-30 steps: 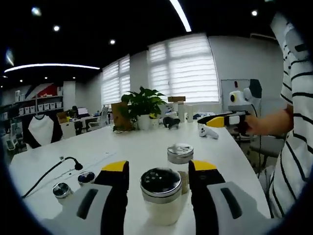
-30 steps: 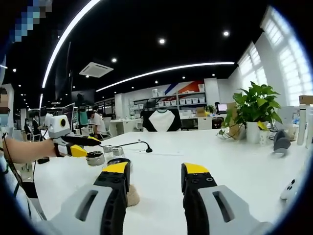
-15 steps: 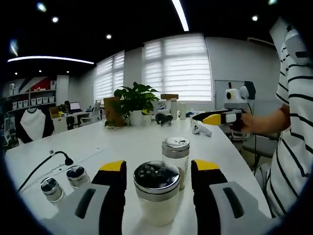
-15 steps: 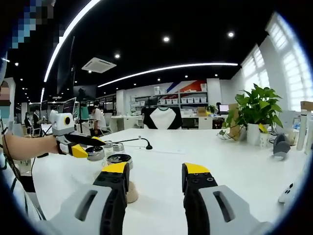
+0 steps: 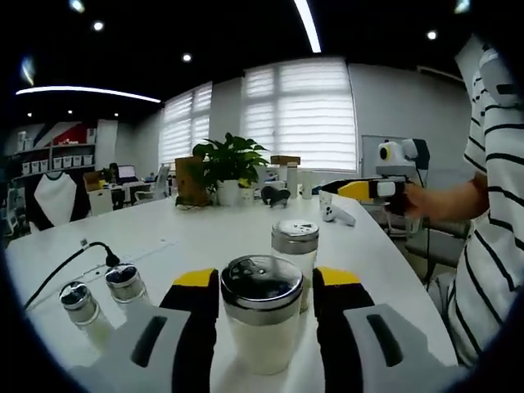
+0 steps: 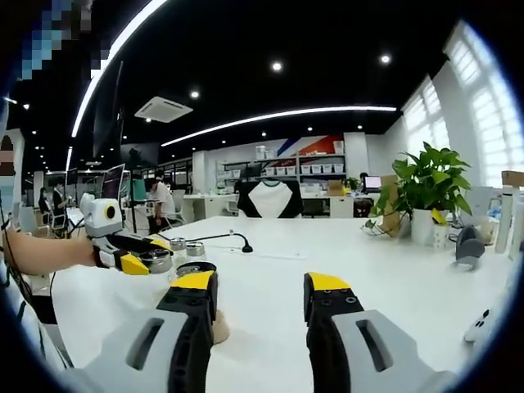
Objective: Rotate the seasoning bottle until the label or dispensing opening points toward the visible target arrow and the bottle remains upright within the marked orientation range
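Observation:
A seasoning bottle [image 5: 260, 344] with pale contents and a perforated metal lid stands upright on the white table [image 5: 205, 237]. My left gripper [image 5: 266, 278] has its yellow-tipped jaws pressed in on both sides of it. In the right gripper view the left gripper [image 6: 135, 258] shows at the far left, held by a hand, around that bottle's lid [image 6: 157, 260]. My right gripper [image 6: 260, 282] is open above the table with nothing between its fingers. It also shows in the left gripper view [image 5: 344, 190], off to the right and well away from the bottle.
A second metal-lidded shaker [image 5: 295, 246] stands just behind the held bottle. Two small jars [image 5: 75, 301] [image 5: 124, 282] and a black cable [image 5: 78, 262] lie to the left. A potted plant [image 5: 229, 164] and a white controller [image 5: 337, 214] sit farther back. A person's striped sleeve [image 5: 491, 246] is at right.
The left gripper moved in closer around the bottle and its jaws narrowed onto it. The left view shifted slightly. The right gripper stayed open and almost still.

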